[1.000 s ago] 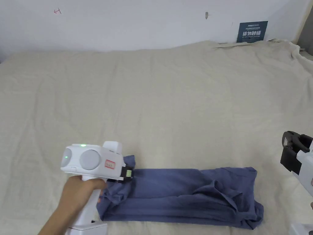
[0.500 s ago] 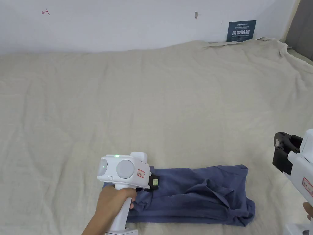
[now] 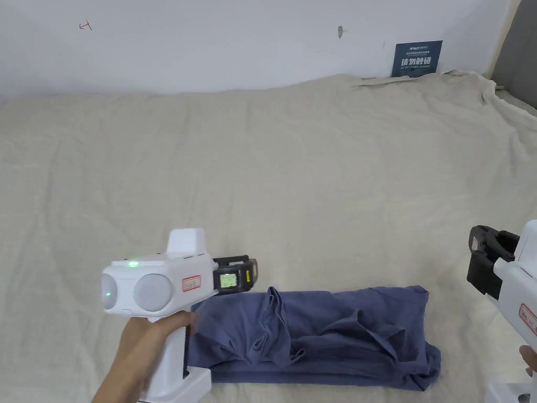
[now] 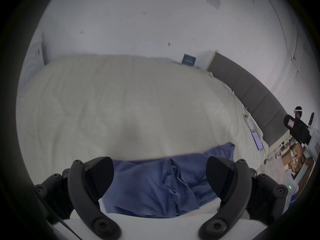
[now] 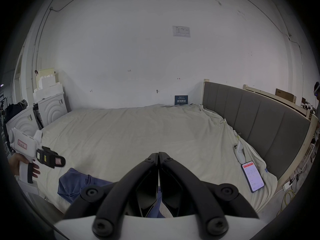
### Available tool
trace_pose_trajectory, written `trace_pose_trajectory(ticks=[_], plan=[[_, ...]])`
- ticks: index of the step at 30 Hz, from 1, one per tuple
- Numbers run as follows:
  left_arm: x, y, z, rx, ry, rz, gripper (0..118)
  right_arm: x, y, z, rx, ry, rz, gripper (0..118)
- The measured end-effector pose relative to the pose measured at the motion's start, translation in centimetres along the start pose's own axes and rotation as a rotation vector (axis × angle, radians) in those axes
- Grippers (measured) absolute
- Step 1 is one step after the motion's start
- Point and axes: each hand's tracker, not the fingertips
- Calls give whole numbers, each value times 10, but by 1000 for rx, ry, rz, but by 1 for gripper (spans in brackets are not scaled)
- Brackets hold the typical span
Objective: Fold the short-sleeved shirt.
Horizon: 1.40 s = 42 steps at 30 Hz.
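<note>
The left gripper (image 4: 159,179) hangs open above the shirt (image 3: 314,336); the right gripper (image 5: 158,174) is closed, apparently empty. Pinch the shirt's rumpled left end squarely before folding it across.

Plain blue shirt (image 3: 314,336); cream sheet (image 3: 293,173); white, black-jawed left claw (image 3: 250,274).

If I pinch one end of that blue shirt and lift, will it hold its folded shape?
Probably not. The shirt looks thin and floppy, with soft creases bunched near its left end, so its layers would likely sag and slide apart. It seems light, and could drag across the wrinkled bedsheet rather than lift cleanly.
</note>
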Motion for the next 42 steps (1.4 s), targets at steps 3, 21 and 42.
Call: trace_pose_trajectory(ticks=[3,21,42], plan=[[-16,-3,13,66,49,-5,102,-1,1,1,2,3,-1,0],[-36,-72,-16,140,139,25,0,4,-2,2,-4,-10,-14,0],[41,-125,-92,-102,26,-72,0,23,-8,7,-22,-37,-28,0]])
